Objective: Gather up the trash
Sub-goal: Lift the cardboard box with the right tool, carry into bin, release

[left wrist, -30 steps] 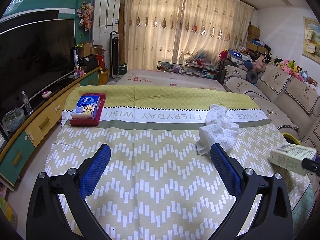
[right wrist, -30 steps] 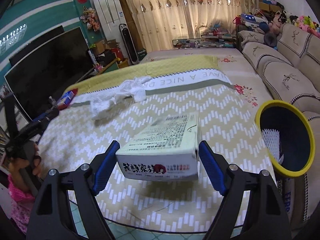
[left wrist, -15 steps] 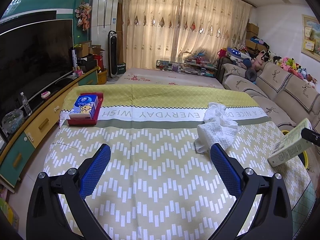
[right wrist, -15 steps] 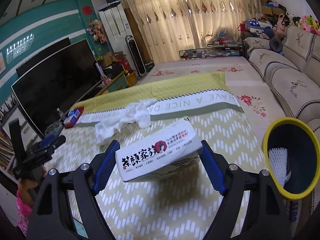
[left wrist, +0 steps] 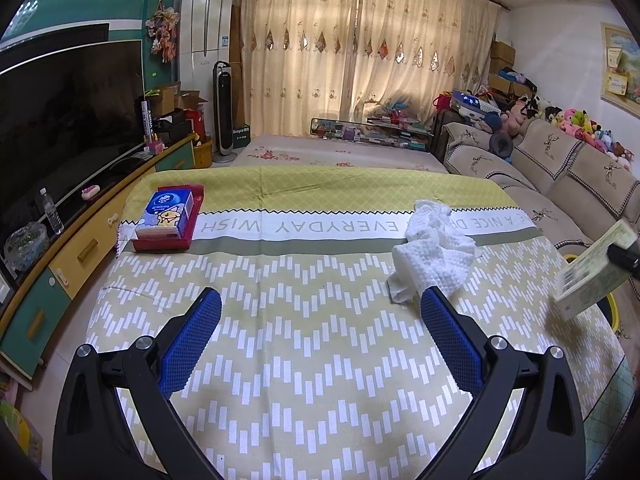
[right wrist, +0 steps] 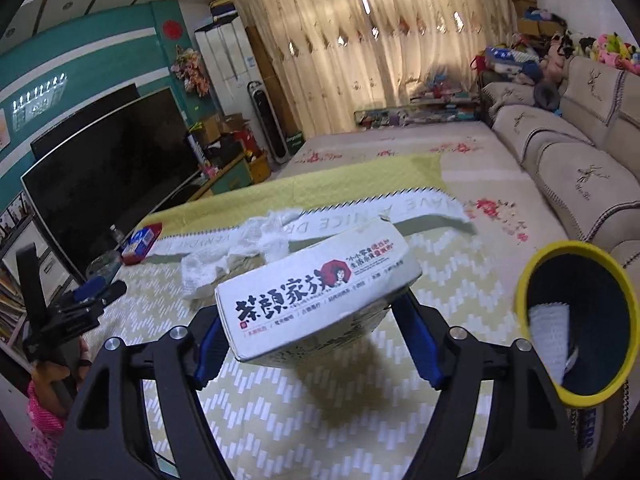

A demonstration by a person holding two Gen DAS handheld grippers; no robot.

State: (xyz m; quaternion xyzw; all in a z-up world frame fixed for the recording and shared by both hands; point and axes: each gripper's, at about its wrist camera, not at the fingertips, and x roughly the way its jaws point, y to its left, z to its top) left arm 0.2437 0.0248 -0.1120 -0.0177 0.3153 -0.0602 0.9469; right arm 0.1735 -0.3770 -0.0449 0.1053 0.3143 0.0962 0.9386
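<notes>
While the left claw (left wrist: 320, 312) hangs released above the near half of the bench (left wrist: 320, 360), nothing lies between its blue pads. Crumpled white cloth (left wrist: 434, 260) rests on the bench cover at 1 o'clock from that claw, just beyond its right pad. Red tray (left wrist: 168, 236) with a blue tissue pack (left wrist: 168, 210) sits at 11 o'clock, near the far left corner.

Right claw (right wrist: 316, 320) grasps a white carton (right wrist: 316, 292) printed with black and red characters; carton is tilted, clear of the bench, casting a shadow below. Its jaws have just been closing, carton between them. Yellow-rimmed bin (right wrist: 576, 320) stands at 3 o'clock from the carton, off the bench edge, white netting inside.
</notes>
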